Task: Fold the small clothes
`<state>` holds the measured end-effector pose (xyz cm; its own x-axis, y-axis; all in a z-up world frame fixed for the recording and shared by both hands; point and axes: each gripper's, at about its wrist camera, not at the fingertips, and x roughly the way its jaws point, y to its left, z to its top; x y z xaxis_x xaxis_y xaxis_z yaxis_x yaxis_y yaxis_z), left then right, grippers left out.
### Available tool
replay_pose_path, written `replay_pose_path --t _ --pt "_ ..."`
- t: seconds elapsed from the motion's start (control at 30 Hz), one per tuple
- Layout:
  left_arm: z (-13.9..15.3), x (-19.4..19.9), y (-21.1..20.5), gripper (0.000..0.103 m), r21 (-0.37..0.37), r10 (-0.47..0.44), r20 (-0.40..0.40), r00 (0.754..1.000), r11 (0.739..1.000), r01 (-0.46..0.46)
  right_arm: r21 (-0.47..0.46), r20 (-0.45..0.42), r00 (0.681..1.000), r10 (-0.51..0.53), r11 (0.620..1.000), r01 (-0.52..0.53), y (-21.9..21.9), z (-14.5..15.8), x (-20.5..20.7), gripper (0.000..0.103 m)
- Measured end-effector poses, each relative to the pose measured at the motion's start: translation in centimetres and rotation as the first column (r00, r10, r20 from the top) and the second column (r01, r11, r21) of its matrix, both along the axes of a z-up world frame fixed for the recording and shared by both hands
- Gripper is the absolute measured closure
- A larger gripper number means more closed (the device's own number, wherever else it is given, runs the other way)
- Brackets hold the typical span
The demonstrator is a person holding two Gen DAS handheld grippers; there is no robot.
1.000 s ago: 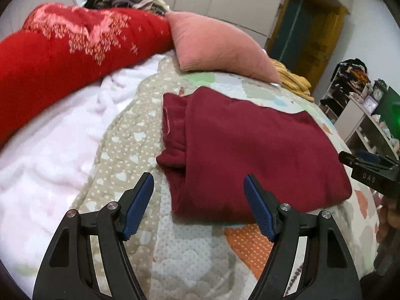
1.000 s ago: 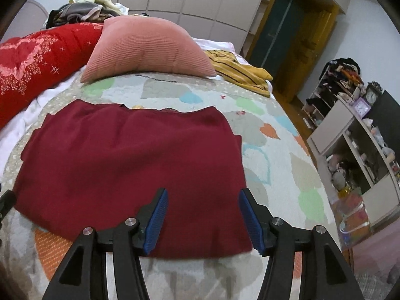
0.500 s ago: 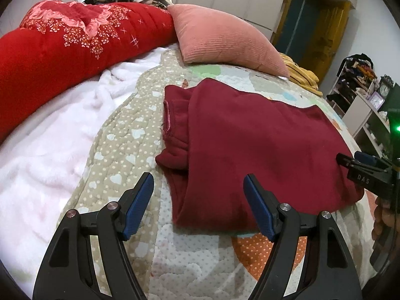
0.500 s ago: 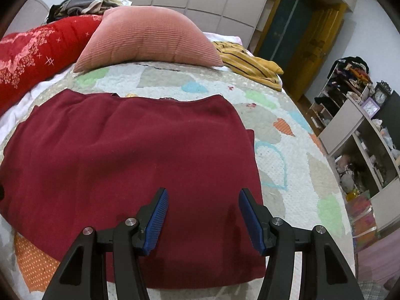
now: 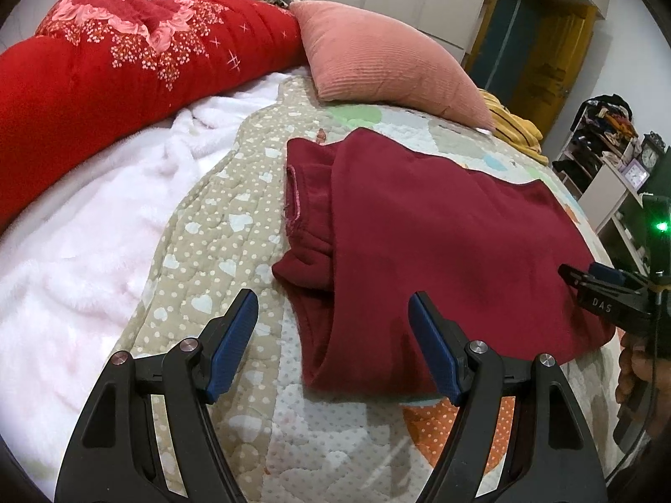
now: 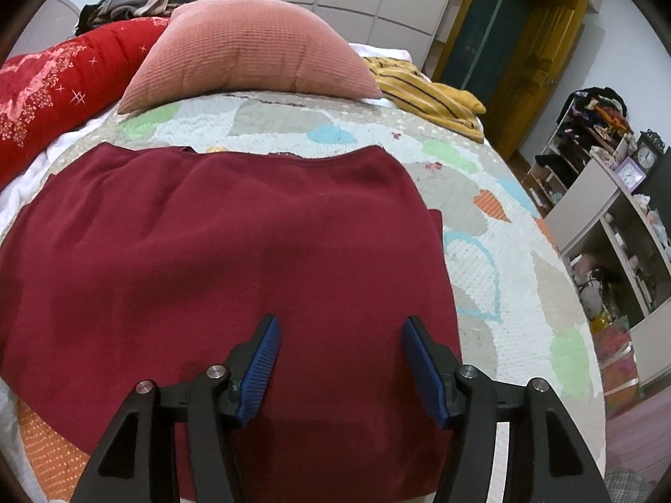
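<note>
A dark red garment (image 5: 440,243) lies folded flat on the patterned quilt (image 5: 235,230), with a bunched sleeve at its left edge. It fills the right wrist view (image 6: 209,276). My left gripper (image 5: 333,318) is open and empty, just above the garment's near left corner. My right gripper (image 6: 339,343) is open and empty, low over the garment's near right part. The right gripper also shows at the right edge of the left wrist view (image 5: 604,297).
A pink pillow (image 6: 251,50) and a red flowered duvet (image 5: 105,71) lie at the head of the bed. A white fleece blanket (image 5: 84,218) lies left. A yellow striped garment (image 6: 423,88) lies behind the pillow. Shelves (image 6: 608,226) stand right of the bed.
Both grippers have moved forward and lower toward the dark red garment, which looks larger in both views. Both stay open. The garment has not moved.
</note>
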<state>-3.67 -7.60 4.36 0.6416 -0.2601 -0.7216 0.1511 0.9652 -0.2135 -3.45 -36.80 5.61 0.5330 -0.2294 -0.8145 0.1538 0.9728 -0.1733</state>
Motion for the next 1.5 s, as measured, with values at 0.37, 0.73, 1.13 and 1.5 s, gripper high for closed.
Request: replay_pose_path --t 0.37,0.73,1.13,1.5 --pt "0.0 0.1 0.7 0.028 -0.022 0.012 -0.009 1.0 1.0 -0.012 0.028 0.021 1.0 0.01 1.0 -0.011 -0.4 1.6 -0.5 0.037" --pt "0.3 -0.1 2.0 0.028 -0.062 0.018 -0.027 0.999 0.998 -0.019 0.225 -0.032 0.988 0.15 0.964 -0.139 2.3 0.1 2.6 0.037" --pt "-1.1 0.9 4.9 0.028 -0.192 0.095 -0.163 0.982 0.973 -0.126 0.439 0.041 0.953 0.299 0.852 -0.286 11.1 3.6 8.1 0.033" --pt "-1.5 1.5 5.3 0.028 -0.229 0.086 -0.202 0.976 0.964 -0.132 0.295 -0.21 0.895 0.394 0.898 -0.327 23.6 -1.0 16.9 0.024"
